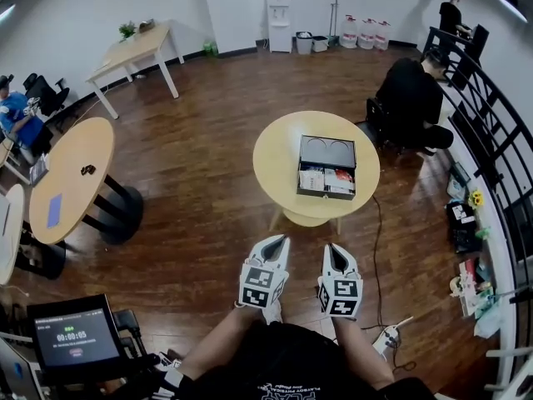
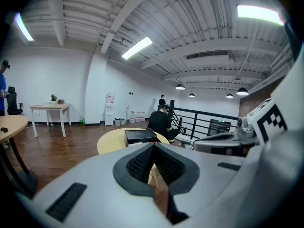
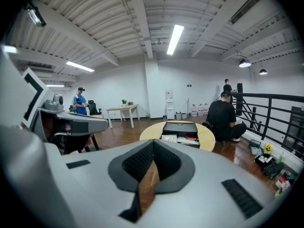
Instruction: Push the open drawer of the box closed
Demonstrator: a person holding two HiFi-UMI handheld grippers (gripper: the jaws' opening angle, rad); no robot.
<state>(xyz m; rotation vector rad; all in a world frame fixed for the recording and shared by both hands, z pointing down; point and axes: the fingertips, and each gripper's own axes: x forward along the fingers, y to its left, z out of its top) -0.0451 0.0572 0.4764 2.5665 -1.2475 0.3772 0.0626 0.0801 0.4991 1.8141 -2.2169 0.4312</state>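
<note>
Well short of the round counter (image 1: 273, 163), the left gripper (image 1: 283, 238) and the right gripper (image 1: 331, 247) hang side by side over the wooden floor (image 1: 200, 190), close to the holder's body and pointing ahead at the counter. Each gripper's own view shows its jaws drawn together at the tips, with nothing held between them.

The black box (image 1: 327, 151) sits on the counter, right of its centre and far from both grippers. Its drawer (image 1: 326, 180) stands pulled out on the side facing the grippers, so box and drawer together run lengthwise from the near edge of the counter toward the far edge, turned slightly clockwise in the head view. The drawer's open top shows white and red items lying inside; what they are is too small to tell. Beyond the counter, to the right, a person in black (image 1: 412, 98) sits with their back turned.
</note>
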